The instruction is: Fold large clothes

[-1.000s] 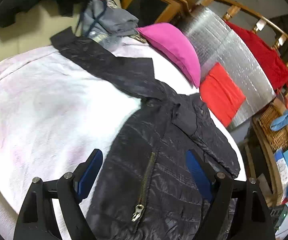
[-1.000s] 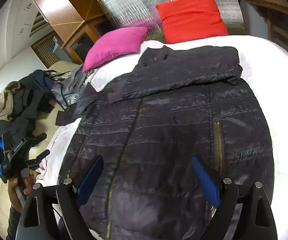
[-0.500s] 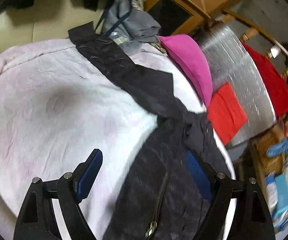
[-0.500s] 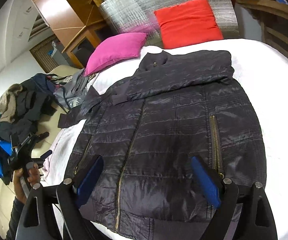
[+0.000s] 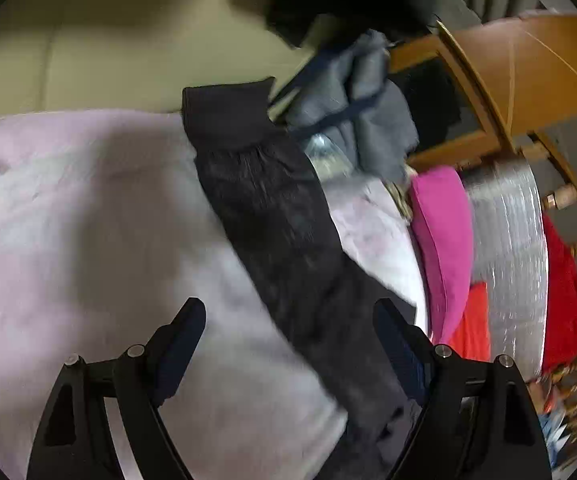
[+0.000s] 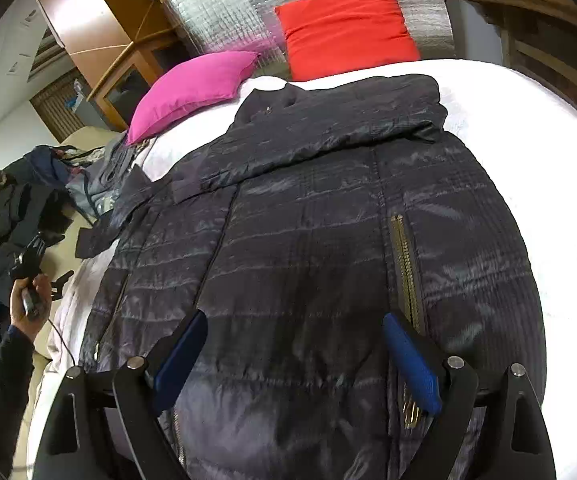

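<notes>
A black quilted jacket (image 6: pixel 308 248) lies front-up on the white bed cover (image 6: pixel 548 208), one sleeve folded across its chest below the collar. Its other sleeve (image 5: pixel 284 240) stretches out flat toward the bed's edge, the ribbed cuff (image 5: pixel 224 116) at the far end. My left gripper (image 5: pixel 288 344) is open and empty, hovering over that sleeve. My right gripper (image 6: pixel 292 356) is open and empty, low over the jacket's lower front near a pocket zip (image 6: pixel 404 268). The left gripper also shows in the right wrist view (image 6: pixel 32 256), at the far left in the person's hand.
A pink cushion (image 6: pixel 196 88) and a red cushion (image 6: pixel 348 28) lean on a silver foil panel (image 6: pixel 228 8) at the head of the bed. A pile of clothes (image 6: pixel 4 216) lies on a cream sofa at the left. A grey garment (image 5: pixel 368 108) lies beside the cuff.
My left gripper has moved off the jacket body and out along the outstretched sleeve toward the cuff. My right gripper pulled back briefly, then came in low over the jacket's lower front. Both stayed open.
</notes>
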Demonstrator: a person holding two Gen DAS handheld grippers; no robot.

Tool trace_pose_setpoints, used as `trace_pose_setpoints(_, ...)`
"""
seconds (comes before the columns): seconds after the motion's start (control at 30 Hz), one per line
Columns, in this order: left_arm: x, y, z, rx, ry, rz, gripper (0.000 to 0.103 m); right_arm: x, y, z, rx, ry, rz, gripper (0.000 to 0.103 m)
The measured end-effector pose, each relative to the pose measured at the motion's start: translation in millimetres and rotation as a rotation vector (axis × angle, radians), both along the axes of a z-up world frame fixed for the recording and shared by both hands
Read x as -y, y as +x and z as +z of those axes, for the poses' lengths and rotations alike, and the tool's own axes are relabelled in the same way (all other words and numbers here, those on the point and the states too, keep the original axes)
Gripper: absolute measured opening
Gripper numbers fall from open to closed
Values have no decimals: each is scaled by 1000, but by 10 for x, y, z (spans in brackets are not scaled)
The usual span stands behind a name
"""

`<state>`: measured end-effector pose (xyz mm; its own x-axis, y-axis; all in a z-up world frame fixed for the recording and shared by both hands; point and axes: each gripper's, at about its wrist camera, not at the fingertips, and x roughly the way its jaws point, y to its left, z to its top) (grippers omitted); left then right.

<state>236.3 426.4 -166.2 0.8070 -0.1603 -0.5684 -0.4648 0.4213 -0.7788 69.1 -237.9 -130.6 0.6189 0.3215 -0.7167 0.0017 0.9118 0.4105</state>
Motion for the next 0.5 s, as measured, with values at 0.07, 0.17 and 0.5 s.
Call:
trace_pose_setpoints(0.07,-143,158,-111,-3,-27,6,86,7,69,-54,-10,13,-14,91)
trace_pose_setpoints(0.17,-311,354,-270,10,-53,14,86,-33,171,-116,-26,15,-17,91)
trace_pose_setpoints(0.5,-461,695,-516,-13,-36,57,57,-124,271,-177,-32,4,-4,91)
